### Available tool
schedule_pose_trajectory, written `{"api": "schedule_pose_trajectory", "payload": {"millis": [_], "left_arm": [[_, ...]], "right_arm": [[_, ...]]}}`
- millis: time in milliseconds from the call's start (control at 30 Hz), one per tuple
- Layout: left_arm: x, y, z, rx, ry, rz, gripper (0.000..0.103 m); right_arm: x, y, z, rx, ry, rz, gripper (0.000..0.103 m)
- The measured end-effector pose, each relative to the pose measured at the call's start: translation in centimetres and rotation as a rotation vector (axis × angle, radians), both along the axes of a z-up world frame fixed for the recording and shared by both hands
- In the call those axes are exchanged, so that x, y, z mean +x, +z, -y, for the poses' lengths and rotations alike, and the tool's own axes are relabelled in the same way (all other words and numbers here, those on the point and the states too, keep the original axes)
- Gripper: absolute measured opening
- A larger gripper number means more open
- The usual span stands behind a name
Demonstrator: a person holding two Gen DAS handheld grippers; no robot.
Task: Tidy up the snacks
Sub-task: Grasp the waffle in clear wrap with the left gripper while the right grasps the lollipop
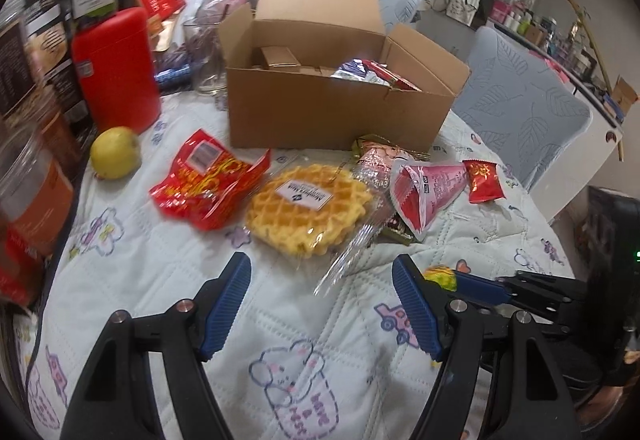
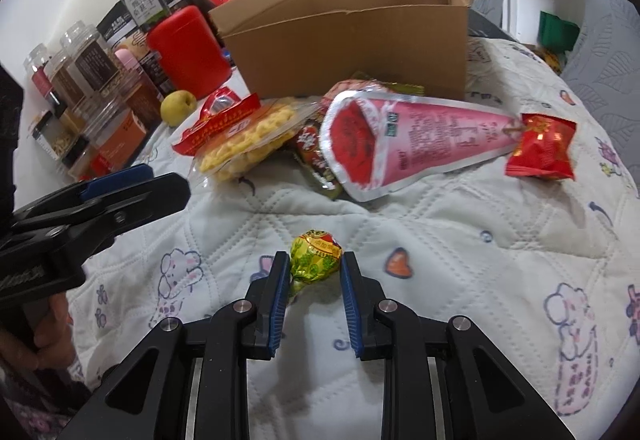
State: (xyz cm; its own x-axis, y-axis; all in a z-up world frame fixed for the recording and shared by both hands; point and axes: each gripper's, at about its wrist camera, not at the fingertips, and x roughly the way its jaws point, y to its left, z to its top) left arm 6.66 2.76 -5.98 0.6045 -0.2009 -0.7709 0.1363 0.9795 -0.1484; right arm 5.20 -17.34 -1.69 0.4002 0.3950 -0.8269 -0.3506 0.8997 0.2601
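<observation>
A small candy in a yellow-green wrapper (image 2: 316, 252) lies on the quilted cloth, and my right gripper (image 2: 315, 260) is shut on it, a blue pad on each side. The left wrist view shows this candy (image 1: 440, 276) at the right gripper's tip. My left gripper (image 1: 320, 264) is open and empty over the cloth, just in front of a wrapped waffle (image 1: 308, 208). Beside the waffle lie a red packet (image 1: 204, 180), a pink cone-shaped pouch (image 2: 408, 136) and a small red packet (image 2: 540, 148). Behind them stands an open cardboard box (image 1: 332, 112) with some packets inside.
A red canister (image 1: 116, 68), a yellow fruit (image 1: 116, 152) and several jars (image 2: 92, 64) crowd the left side. A glass (image 1: 208, 52) stands left of the box. A padded grey chair (image 1: 524, 108) is at the right. A hand (image 2: 44, 340) holds the left gripper's handle.
</observation>
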Motion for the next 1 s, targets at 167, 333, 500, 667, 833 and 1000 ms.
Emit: {"api": "schedule_pose_trajectory", "payload": {"millis": [167, 333, 500, 667, 833, 1000], "left_arm": [[1.8, -1.0, 1.3, 0.033, -0.031, -0.015, 0.073], [3.1, -2.0, 2.2, 0.081, -0.027, -0.014, 0.073], [4.2, -2.5, 2.2, 0.154, 0.007, 0.003, 0.073], [4.9, -2.5, 2.6, 0.214, -0.015, 0.06, 0.073], [6.0, -3.1, 4.0, 0.273, -0.081, 0.081, 0.056], [6.0, -1.6, 4.7, 0.308, -0.113, 0.098, 0.038]], "right_arm": [[0.4, 0.3, 1.5, 0.024, -0.031, -0.006, 0.025], [1.0, 0.7, 2.4, 0.031, -0.055, 0.001, 0.025], [1.8, 1.0, 2.6, 0.037, -0.062, 0.005, 0.025], [2.5, 0.9, 2.7, 0.044, -0.065, -0.004, 0.025], [2.9, 0.8, 3.0, 0.036, -0.079, -0.009, 0.025], [3.0, 0.7, 3.4, 0.041, -0.096, -0.018, 0.026]]}}
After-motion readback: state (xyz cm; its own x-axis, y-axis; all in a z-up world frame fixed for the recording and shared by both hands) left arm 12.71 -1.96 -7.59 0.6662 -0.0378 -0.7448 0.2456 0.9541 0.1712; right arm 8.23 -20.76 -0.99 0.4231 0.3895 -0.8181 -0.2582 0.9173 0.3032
